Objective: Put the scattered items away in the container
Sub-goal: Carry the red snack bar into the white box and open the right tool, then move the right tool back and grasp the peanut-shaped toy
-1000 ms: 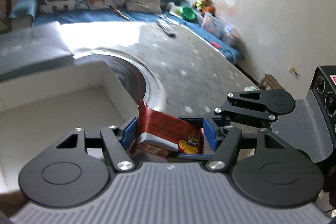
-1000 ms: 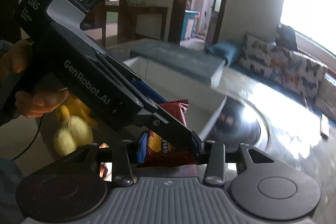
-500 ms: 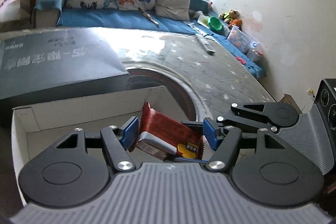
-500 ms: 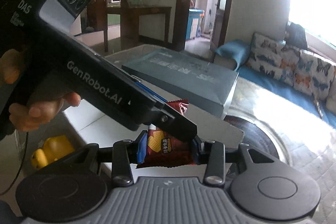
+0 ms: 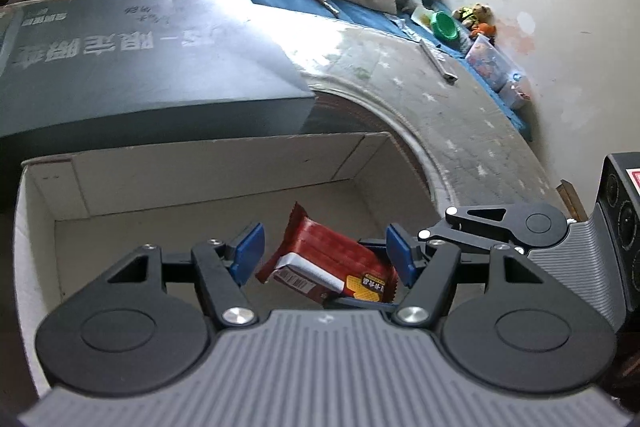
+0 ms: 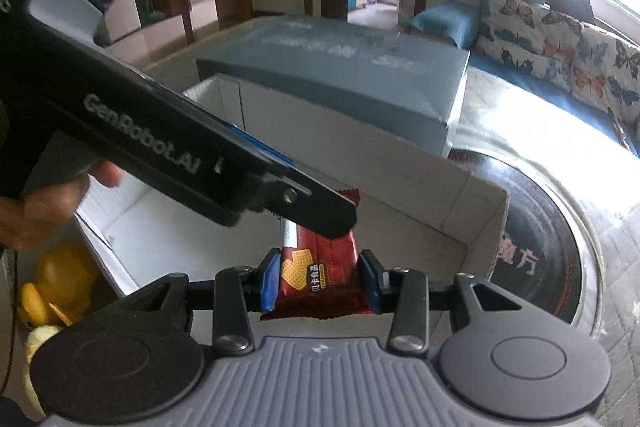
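Observation:
A red snack packet (image 5: 328, 259) hangs over the inside of an open white cardboard box (image 5: 200, 167). My left gripper (image 5: 324, 253) is shut on it, a blue pad against each end of the slanted packet. My right gripper (image 6: 320, 279) is shut on the packet (image 6: 316, 267) across its width, near the end with the biscuit picture. In the right wrist view the left gripper (image 6: 324, 217) crosses in front of the packet's upper end. The box's near wall (image 6: 440, 195) lies just beyond. The right tool's linkage (image 5: 500, 225) shows at the right of the left wrist view.
A flat grey-blue box (image 5: 140, 67) lies right behind the white box. Yellow duck toys (image 6: 52, 291) sit outside its left wall. A dark round turntable (image 6: 540, 227) is set in the table to the right. A hand (image 6: 40, 203) holds the left tool.
Both grippers have carried the packet together from beside the box's corner to over its inside, and lower. The grip on the packet has stayed the same.

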A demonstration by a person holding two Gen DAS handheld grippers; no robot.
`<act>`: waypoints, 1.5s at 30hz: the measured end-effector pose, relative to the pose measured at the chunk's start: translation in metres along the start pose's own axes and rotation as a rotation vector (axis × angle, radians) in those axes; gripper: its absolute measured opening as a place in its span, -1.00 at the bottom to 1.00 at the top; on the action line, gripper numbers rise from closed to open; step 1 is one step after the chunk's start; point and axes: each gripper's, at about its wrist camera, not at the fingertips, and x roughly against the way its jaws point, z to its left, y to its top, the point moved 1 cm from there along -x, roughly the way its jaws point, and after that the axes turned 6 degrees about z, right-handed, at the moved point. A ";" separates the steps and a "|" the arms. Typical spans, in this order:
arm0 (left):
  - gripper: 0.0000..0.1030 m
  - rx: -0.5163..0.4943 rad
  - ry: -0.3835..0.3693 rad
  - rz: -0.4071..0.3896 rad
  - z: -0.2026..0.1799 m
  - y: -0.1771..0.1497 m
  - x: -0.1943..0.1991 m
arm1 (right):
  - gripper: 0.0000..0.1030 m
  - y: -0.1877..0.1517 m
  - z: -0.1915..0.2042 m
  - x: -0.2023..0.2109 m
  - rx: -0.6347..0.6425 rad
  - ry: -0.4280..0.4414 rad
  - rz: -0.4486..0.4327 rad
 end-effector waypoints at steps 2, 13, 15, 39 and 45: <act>0.30 0.010 0.002 0.000 0.003 -0.002 0.001 | -0.20 -0.001 0.001 -0.005 0.001 0.000 0.017; 0.30 0.023 0.027 -0.019 0.006 -0.011 0.008 | -0.19 -0.003 0.006 -0.021 0.004 -0.005 0.076; 0.31 0.024 0.034 -0.025 0.006 -0.012 0.011 | -0.18 -0.004 0.007 -0.020 0.003 -0.006 0.078; 0.31 -0.083 0.012 -0.132 -0.047 -0.060 0.072 | 0.16 -0.062 0.009 0.095 0.006 -0.055 -0.110; 0.31 -0.138 -0.044 -0.122 -0.075 -0.089 0.080 | 0.17 -0.110 0.016 0.129 -0.011 -0.037 -0.085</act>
